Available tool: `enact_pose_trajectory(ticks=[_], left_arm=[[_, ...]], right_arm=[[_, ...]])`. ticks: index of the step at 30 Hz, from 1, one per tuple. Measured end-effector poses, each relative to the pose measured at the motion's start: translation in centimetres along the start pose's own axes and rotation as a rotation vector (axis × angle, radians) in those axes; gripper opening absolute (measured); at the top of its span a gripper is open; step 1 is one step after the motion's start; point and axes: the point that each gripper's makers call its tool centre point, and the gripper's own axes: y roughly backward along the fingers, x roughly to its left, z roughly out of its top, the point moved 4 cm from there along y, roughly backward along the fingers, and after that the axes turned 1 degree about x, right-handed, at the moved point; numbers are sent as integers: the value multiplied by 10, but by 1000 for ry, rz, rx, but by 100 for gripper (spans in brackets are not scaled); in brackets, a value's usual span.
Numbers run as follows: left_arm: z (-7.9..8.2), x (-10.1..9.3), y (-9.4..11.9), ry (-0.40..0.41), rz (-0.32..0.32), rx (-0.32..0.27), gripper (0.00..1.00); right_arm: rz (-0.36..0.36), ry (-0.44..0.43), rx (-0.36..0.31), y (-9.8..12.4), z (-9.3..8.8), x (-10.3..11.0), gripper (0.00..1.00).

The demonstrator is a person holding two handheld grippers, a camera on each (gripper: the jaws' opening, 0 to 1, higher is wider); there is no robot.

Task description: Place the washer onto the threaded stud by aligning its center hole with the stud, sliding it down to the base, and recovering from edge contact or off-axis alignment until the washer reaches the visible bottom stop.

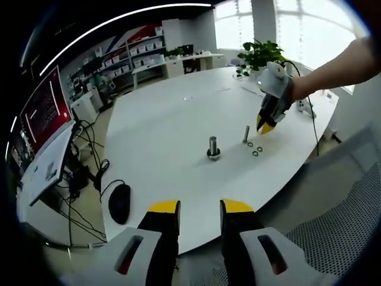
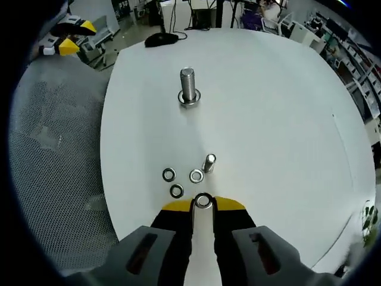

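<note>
While right gripper [image 2: 203,204] clamps small silver washer [image 2: 203,201] near small threaded stud [image 2: 209,162], placement not started; left gripper [image 1: 199,210] apart, empty; three spare washers [image 2: 169,174] remain on white table [image 2: 274,107].

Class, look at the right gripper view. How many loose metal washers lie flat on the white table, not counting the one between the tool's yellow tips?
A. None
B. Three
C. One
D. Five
B. Three small silver ring washers lie on the white table near the small upright stud, while the right tool pinches a fourth washer.
</note>
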Motion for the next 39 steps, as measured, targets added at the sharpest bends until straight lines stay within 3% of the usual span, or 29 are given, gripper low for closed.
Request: enact_pose_trajectory(ticks=[14, 39], left_arm=[[1, 2, 1, 6, 13, -11, 25], [1, 1, 1, 3, 11, -11, 25]], right_arm=[[-21, 81, -41, 10, 35, -2, 14], [-23, 115, 21, -9, 38, -5, 14]])
